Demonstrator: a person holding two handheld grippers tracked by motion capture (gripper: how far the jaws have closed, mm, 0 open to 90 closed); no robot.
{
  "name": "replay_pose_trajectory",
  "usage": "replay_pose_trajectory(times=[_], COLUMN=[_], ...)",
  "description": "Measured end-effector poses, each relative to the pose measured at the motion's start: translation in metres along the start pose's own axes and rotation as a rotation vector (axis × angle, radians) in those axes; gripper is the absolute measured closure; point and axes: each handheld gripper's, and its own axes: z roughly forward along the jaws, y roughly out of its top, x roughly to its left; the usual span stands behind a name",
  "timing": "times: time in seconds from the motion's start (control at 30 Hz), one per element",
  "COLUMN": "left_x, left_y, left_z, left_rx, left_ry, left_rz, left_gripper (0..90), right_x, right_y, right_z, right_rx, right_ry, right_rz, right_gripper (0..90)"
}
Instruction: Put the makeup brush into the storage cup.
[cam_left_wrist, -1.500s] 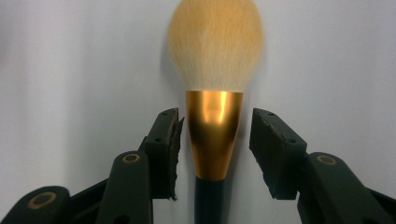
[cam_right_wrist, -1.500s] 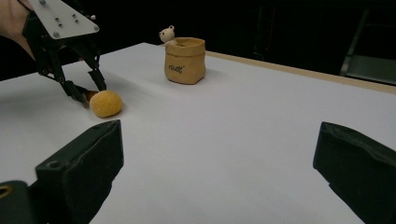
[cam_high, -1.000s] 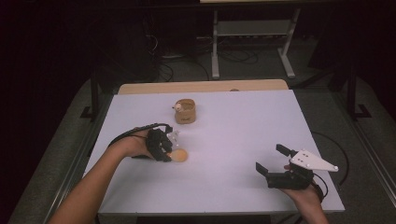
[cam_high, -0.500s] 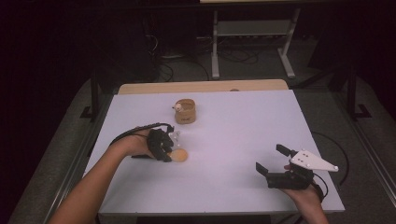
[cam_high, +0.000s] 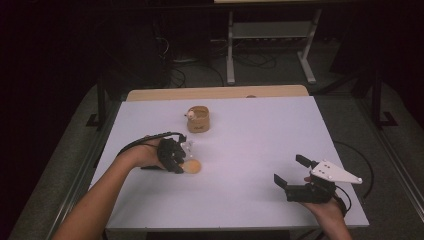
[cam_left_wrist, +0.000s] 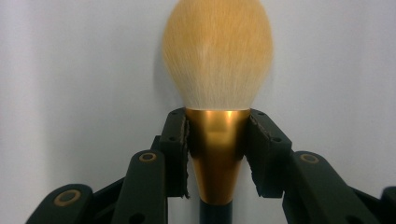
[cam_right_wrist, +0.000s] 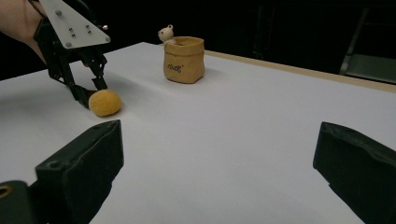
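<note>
A makeup brush with a fluffy orange head (cam_left_wrist: 217, 60) and a gold ferrule is clamped between my left gripper's (cam_left_wrist: 217, 140) jaws. In the high view that gripper (cam_high: 181, 164) is at the table's left, with the brush head (cam_high: 192, 166) resting on or just above the white surface. The right gripper view shows the same brush head (cam_right_wrist: 105, 102) under the left gripper (cam_right_wrist: 88, 93). My right gripper (cam_high: 290, 171) is held at the front right, jaws wide apart and empty (cam_right_wrist: 217, 158). A small tan pouch (cam_high: 198, 120) with a tiny bear figure on its rim stands upright at the back centre (cam_right_wrist: 183, 60).
The white table (cam_high: 250, 130) has a wooden strip (cam_high: 215, 93) along its far edge. Behind it, on the dark floor, are a metal stand (cam_high: 270, 30) and cables. A cable (cam_high: 142, 141) loops from the left gripper over the table.
</note>
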Motion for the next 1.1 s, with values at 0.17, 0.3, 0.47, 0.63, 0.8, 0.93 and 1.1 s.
replay_pose_trajectory(times=[0.17, 0.3, 0.47, 0.63, 0.8, 0.93, 1.1], left_x=[-0.001, 0.000, -0.001, -0.002, -0.002, -0.003, -0.005], left_y=[-0.001, -0.003, -0.004, -0.005, -0.006, -0.005, -0.005], left_z=[-0.003, -0.008, -0.015, -0.022, -0.027, -0.031, -0.036], left_rx=[-0.011, -0.031, -0.068, -0.105, -0.127, -0.143, -0.163], left_ry=[0.000, 0.013, 0.014, 0.023, 0.025, 0.028, 0.047], left_rz=[-0.016, -0.025, -0.040, -0.073, -0.094, -0.103, -0.118], left_gripper=[62.1, 62.1, 62.1, 62.1, 62.2, 62.2, 62.2], right_x=[0.000, 0.000, 0.000, 0.001, 0.000, 0.000, -0.001], right_y=[0.000, 0.000, 0.000, -0.001, -0.002, -0.002, -0.003], right_z=[0.000, 0.000, 0.000, 0.001, 0.001, 0.001, 0.001], right_rx=[0.001, 0.001, 0.004, 0.009, 0.008, 0.008, 0.011], right_ry=[0.000, 0.000, 0.004, 0.008, 0.011, 0.013, 0.016], right_rz=[-0.001, -0.003, -0.004, -0.004, -0.004, -0.009, -0.026], right_gripper=[1.3, 1.3, 1.3, 1.3, 1.3, 1.3, 1.3])
